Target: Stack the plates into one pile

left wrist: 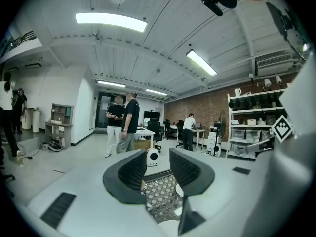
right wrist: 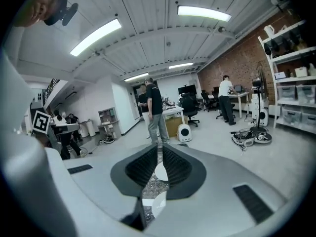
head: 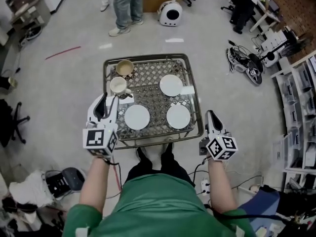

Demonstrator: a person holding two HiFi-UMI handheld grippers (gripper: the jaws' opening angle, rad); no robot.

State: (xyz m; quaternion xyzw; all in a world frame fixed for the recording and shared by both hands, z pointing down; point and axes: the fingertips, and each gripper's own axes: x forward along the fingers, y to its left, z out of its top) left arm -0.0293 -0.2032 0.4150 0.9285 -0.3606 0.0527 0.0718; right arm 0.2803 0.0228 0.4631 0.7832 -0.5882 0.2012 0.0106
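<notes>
- Bench (head: 148, 58): metal frame with a lattice top, seen from above in the head view.
- Three white plates on it, all lying flat and single, none stacked, none touching.
- far plate (head: 171, 85): right of centre, toward the far side.
- near-left plate (head: 137, 117) and near-right plate (head: 178, 116): side by side along the near edge, with a gap between them.
- Two cups at the far-left corner: tan cup (head: 125, 68) behind, cream cup (head: 118, 85) in front of it. Both upright.
- left gripper (head: 108, 101): over the bench's left edge, tips just beside the cream cup and left of the near-left plate. It touches neither plate.
- left gripper view: jaws spread, with nothing between them. Only the lattice top and a bit of white plate show through the gap (left wrist: 157, 169).
- right gripper (head: 210, 113): outside the bench's near-right corner, near the near-right plate but clear of it.
- right gripper view: jaws pressed together down to a thin slit and holding nothing (right wrist: 159, 157). Slivers of plate and lattice show through the slit.
- Both grippers are empty.
- A person (head: 126, 6) stands on the floor beyond the bench.
</notes>
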